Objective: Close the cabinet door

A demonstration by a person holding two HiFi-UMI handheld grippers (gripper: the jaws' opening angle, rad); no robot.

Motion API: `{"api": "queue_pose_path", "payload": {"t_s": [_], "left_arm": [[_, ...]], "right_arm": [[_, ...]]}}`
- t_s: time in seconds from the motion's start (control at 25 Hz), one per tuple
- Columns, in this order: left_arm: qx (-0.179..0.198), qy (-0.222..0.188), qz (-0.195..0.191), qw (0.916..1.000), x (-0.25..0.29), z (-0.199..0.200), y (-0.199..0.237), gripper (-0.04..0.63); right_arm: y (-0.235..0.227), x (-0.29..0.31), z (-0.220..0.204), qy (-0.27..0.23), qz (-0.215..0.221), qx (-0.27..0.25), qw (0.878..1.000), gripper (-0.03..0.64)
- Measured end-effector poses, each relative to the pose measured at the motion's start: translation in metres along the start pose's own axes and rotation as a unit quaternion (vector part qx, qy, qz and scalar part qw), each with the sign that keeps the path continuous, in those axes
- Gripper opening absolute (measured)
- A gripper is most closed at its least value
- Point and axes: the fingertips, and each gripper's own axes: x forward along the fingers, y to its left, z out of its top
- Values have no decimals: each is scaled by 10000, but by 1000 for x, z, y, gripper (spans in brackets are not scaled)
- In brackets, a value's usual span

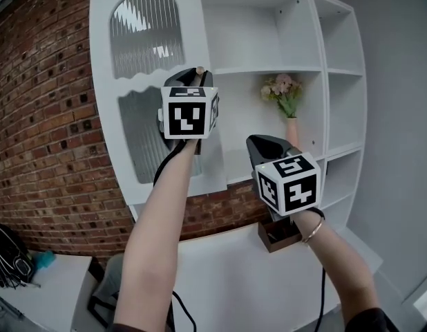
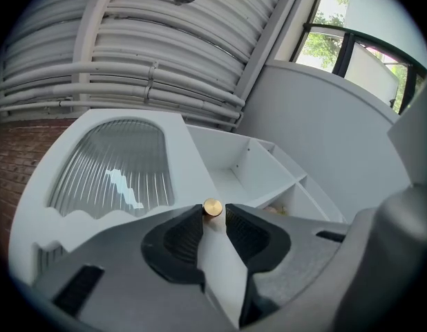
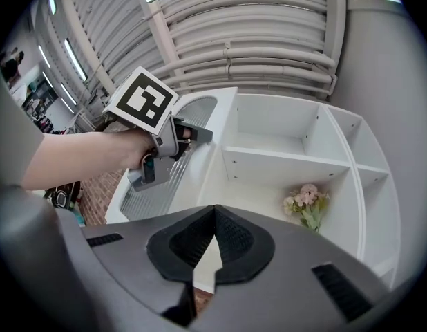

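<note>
Loft-style industrial room: bare brick wall (image 1: 48,151), exposed ceiling pipes (image 2: 130,71), white display cabinet (image 1: 255,33)

Walls: red brick wall (image 1: 41,116) on the left, plain grey wall (image 1: 400,81) on the right.
Ceiling: white corrugated ceiling (image 2: 165,33) crossed by pipes (image 2: 130,70).
Window: dark-framed window (image 2: 341,50), daylight, green foliage outside.
Furniture: white surface (image 1: 234,275) below.

The left tongs (image 2: 213,216) and the right tongs (image 3: 215,207) were dark grey, each with a white cube (image 1: 189,113) with black square marks. A thin black cable (image 1: 165,168) ran from the left one. The right wrist wore a thin bracelet (image 1: 312,232).
</note>
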Motion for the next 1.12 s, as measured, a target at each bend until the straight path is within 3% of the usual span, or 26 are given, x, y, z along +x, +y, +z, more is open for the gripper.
{"api": "queue_pose_path", "payload": {"t_s": [0.28,0.56,1.12], "left_arm": [[-327,-325,-176,9988,-34,6,-3,86],[-485,-580,-469,9960,-87,6,-4,26],[-685,-252,-967,9926,-186,-58,-23,9]], "right_arm": [[2,-15,-2,78,-83,141,9998,0],[19,-42,22,-90,-249,-34,9996,0],[64,-89,12,29,-369,112,9993,0]]}}
